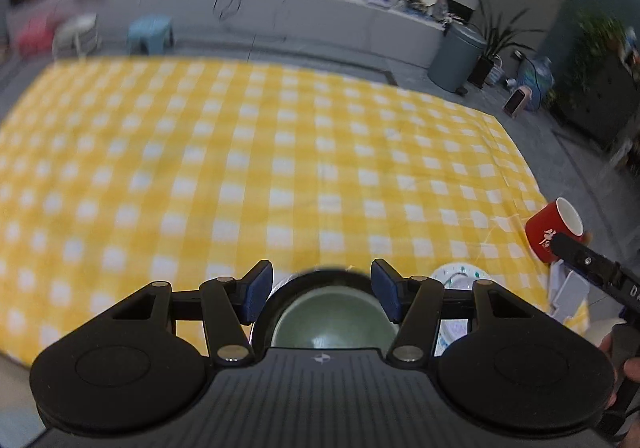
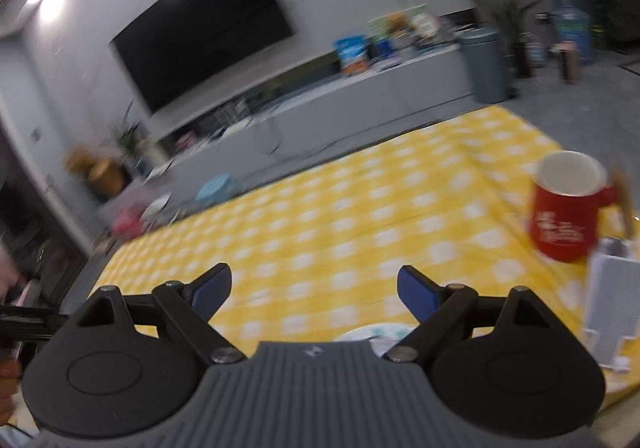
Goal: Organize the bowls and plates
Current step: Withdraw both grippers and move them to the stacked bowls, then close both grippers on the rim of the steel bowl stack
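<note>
A dark-rimmed bowl with a pale green inside sits low in the left wrist view. It lies below and between the blue pads of my left gripper, which is open and does not press on it. Just right of the bowl lies a white plate with teal specks; its rim also shows in the right wrist view. My right gripper stands wide open over the yellow checked tablecloth, with nothing between its pads. One of its black fingers reaches in beside the red mug.
A red mug stands at the table's right side beside a white holder with a wooden handle in it. Beyond the far table edge are small stools, a grey bin, potted plants and a low cabinet under a TV.
</note>
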Motion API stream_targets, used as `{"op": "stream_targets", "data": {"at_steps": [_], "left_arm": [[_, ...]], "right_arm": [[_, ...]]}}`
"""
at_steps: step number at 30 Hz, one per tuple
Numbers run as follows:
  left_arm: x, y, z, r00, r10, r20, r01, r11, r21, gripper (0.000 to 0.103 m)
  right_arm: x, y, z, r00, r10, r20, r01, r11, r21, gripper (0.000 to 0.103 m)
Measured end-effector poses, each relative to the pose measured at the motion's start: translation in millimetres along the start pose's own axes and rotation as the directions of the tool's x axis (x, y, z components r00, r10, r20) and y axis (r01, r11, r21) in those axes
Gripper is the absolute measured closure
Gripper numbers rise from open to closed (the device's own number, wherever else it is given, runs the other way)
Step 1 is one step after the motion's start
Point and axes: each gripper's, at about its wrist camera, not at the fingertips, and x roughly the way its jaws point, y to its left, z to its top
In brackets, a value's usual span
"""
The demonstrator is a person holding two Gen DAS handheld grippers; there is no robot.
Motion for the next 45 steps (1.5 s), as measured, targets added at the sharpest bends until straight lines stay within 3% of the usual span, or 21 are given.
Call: {"op": "stream_targets", "data": {"at_steps": [3,5,7,10,12,17,20,23,28,40,45], "left_arm": [[8,24,-7,0.999,0.017,-0.041,-0.019,0.998,-0.051,0.036],[16,35,-11,0.997,0.019,-0.072,-0.024,0.998,-0.063,0.036],[25,43,-12,0.995,0.000,-0.103,-0.008,0.998,-0.070,0.036],[36,47,-16,0.991,-0.005,-0.134,-0.005,0.997,-0.076,0.037],[42,45,-22,0.987,-0.021,-0.157,0.011,0.998,-0.063,0.037],[60,47,-33,0.975,-0.056,-0.217,0.040,0.996,-0.078,0.038],[65,46,-34,0.974,-0.049,-0.221,0.031,0.996,-0.085,0.039],[68,43,-37,0.976,-0.046,-0.212,0.028,0.996,-0.087,0.042],[73,46,-38,0.975,-0.053,-0.215,0.029,0.993,-0.116,0.048],[68,48,-37,0.975,-0.063,-0.213,0.038,0.992,-0.117,0.054],[68,45,-36,0.975,-0.075,-0.209,0.049,0.990,-0.129,0.054]], "right_arm": [[21,30,-5,0.985,0.091,-0.144,-0.098,0.994,-0.041,0.014],[42,45,-12,0.953,0.151,-0.261,-0.162,0.987,-0.021,0.014],[65,57,-21,0.905,0.188,-0.382,-0.199,0.980,0.013,0.014],[93,67,-37,0.852,0.169,-0.495,-0.181,0.983,0.024,0.014],[105,67,-45,0.830,0.150,-0.537,-0.161,0.987,0.027,0.015],[116,58,-57,0.802,0.184,-0.569,-0.174,0.982,0.073,0.020],[119,56,-66,0.790,0.187,-0.584,-0.184,0.981,0.064,0.027],[127,53,-76,0.763,0.222,-0.607,-0.196,0.974,0.110,0.032],[130,57,-79,0.763,0.239,-0.601,-0.220,0.970,0.107,0.041],[127,50,-81,0.802,0.190,-0.566,-0.108,0.979,0.176,0.055],[123,46,-73,0.829,0.172,-0.532,-0.084,0.979,0.186,0.059]]}}
